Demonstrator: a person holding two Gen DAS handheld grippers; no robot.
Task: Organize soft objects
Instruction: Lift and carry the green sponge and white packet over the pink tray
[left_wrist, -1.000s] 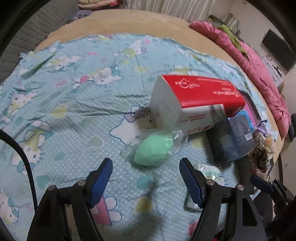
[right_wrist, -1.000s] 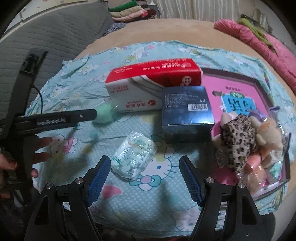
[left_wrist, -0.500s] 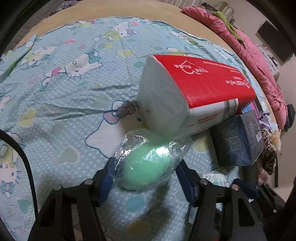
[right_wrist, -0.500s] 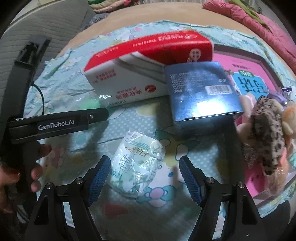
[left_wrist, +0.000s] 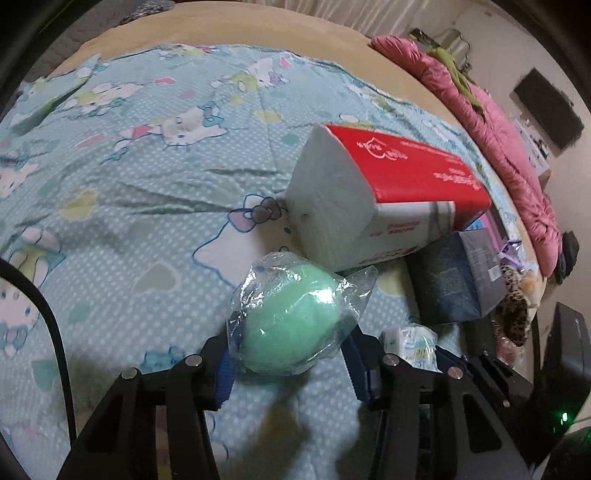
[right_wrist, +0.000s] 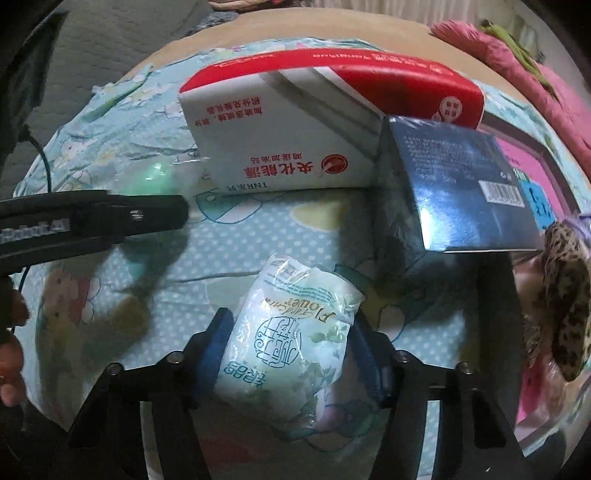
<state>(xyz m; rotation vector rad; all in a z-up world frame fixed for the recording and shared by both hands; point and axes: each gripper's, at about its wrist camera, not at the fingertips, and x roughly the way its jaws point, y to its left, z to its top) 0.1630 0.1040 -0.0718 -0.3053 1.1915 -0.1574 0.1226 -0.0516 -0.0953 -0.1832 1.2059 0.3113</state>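
— Between the left gripper (left_wrist: 291, 363) pads sits the green sponge ball (left_wrist: 291, 325) in its clear wrapper, on the blue cartoon sheet (left_wrist: 129, 206) just beside the red-and-white tissue pack (left_wrist: 369, 206). The jaws have just been closing and now pinch it.

— Light and squashy; the film looks slippery (grip the widest part).

— On the right view, the right gripper (right_wrist: 291, 354), just closing too, clamps the small tissue packet (right_wrist: 291, 332) near the dark blue box (right_wrist: 465, 192).

— Soft, crinkly; hold mid-body.

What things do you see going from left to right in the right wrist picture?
Green ball in plastic → red and white tissue pack → dark blue box → leopard plush toy.
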